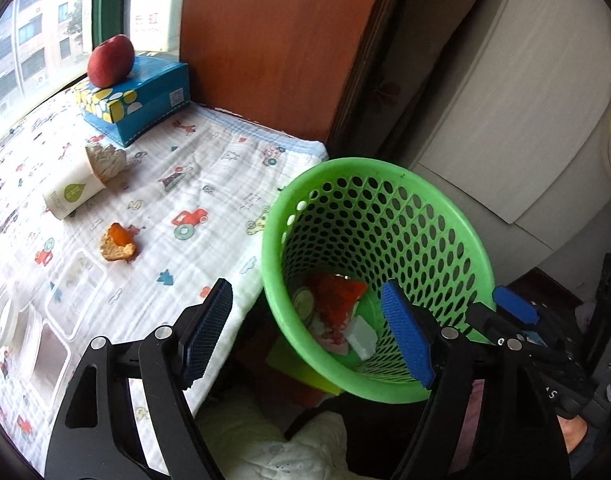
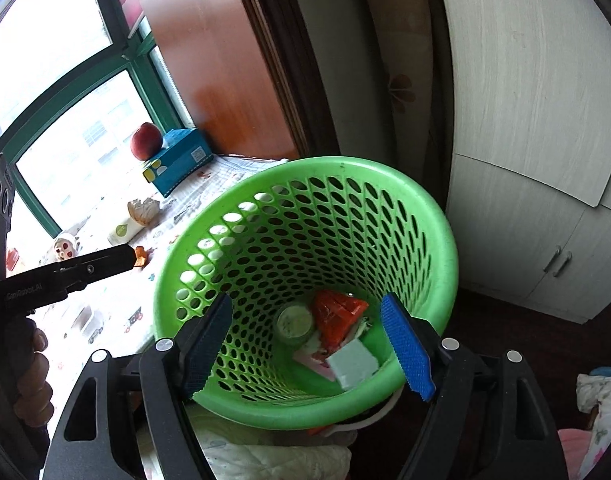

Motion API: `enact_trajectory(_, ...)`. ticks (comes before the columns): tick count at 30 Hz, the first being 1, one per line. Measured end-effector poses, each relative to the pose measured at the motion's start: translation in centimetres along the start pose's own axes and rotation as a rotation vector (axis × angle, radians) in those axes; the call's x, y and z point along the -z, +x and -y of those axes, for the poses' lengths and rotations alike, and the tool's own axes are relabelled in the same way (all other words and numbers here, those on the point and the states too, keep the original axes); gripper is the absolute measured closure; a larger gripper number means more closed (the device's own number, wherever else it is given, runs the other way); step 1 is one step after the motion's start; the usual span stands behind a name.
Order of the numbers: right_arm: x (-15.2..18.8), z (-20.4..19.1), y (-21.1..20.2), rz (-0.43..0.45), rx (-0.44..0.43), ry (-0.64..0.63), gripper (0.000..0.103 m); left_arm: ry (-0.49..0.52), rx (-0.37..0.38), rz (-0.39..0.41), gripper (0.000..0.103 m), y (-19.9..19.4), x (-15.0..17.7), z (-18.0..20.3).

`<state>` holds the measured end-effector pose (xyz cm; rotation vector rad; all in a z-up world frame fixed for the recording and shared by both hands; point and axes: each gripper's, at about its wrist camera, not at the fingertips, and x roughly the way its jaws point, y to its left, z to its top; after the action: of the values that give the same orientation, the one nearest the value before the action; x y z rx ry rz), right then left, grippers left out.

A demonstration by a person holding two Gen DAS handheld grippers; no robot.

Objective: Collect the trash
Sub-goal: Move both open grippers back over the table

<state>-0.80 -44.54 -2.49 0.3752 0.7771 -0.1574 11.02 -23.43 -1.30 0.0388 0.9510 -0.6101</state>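
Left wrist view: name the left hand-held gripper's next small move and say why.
Probably swing the left hand-held gripper toward the bread scrap: its jaws stand open and empty, the green basket already holds trash, and that scrap lies nearest.

The left gripper point(image 1: 307, 332) points steeply down, its two blue-padded fingers point(image 1: 407, 340) rising from the lower edge of its own view towards twelve o'clock, jaws standing apart with nothing pressed between the pads. The right gripper point(image 2: 307, 340) is tilted down much the same, its blue pads point(image 2: 407, 346) likewise held apart and pressing on nothing. In the right wrist view the left gripper's black body enters from nine o'clock, and a hand point(image 2: 31, 380) wraps its handle at about eight o'clock. In the left wrist view the right gripper's blue fingertip shows at four o'clock
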Motion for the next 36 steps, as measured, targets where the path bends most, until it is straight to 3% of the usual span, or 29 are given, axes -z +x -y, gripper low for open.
enact_trajectory(19, -0.3, -9.9, 1.9, -0.034, -0.134, -0.16, 0.027, -0.267, -0.238, 0.055, 0.027, -5.9, 3.6, -15.3)
enact_trajectory(32, -0.2, -17.3, 6.6, -0.095, -0.221, -0.289, 0.027, -0.414, -0.329, 0.078, 0.027, -9.2, 6.7, -23.2)
enact_trajectory(36, -0.5, -19.2, 8.5, -0.119, -0.231, -0.32, 0.032, -0.444, -0.339, 0.091, 0.027, -10.0, 7.1, -24.7)
